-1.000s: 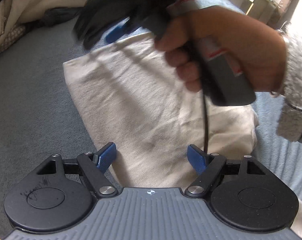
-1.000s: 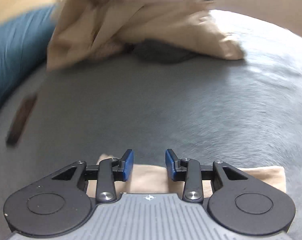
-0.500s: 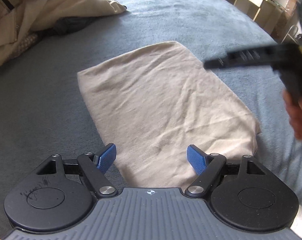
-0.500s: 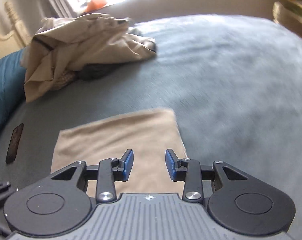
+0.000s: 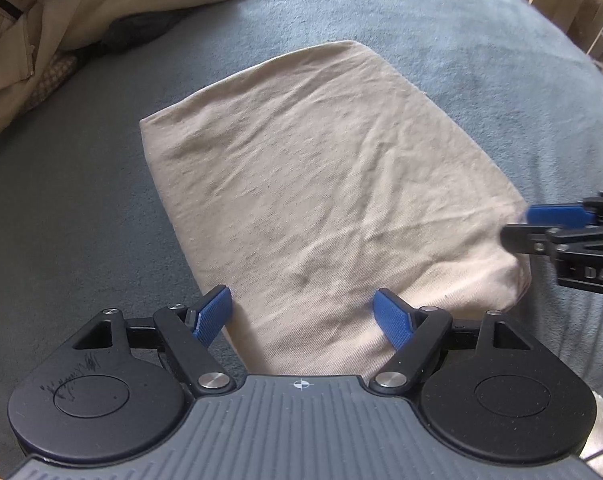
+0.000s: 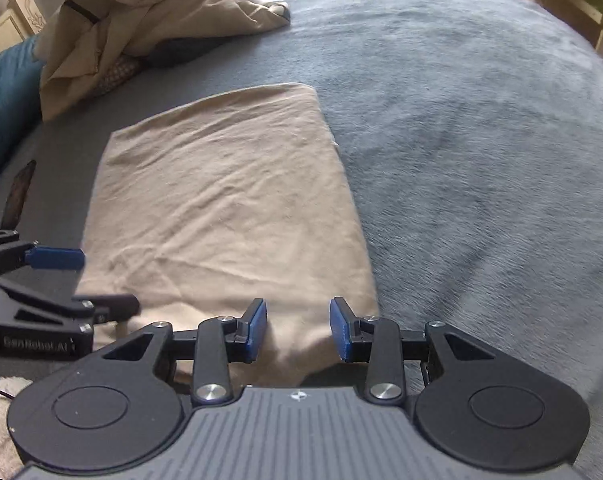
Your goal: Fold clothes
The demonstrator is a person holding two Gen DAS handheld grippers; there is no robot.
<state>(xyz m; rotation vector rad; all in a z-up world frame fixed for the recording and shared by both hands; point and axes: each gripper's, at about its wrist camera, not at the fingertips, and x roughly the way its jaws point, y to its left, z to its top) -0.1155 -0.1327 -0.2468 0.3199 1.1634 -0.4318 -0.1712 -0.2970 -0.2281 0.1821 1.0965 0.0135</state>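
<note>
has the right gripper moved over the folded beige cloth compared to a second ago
Yes. In the left wrist view the right gripper has swung from above the far end of the folded beige cloth to its near right corner, low over the grey-blue bedspread.

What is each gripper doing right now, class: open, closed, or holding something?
Left gripper: open, holding nothing, above the near edge of the beige folded cloth.
Right gripper: open, narrower gap, holding nothing.
</note>
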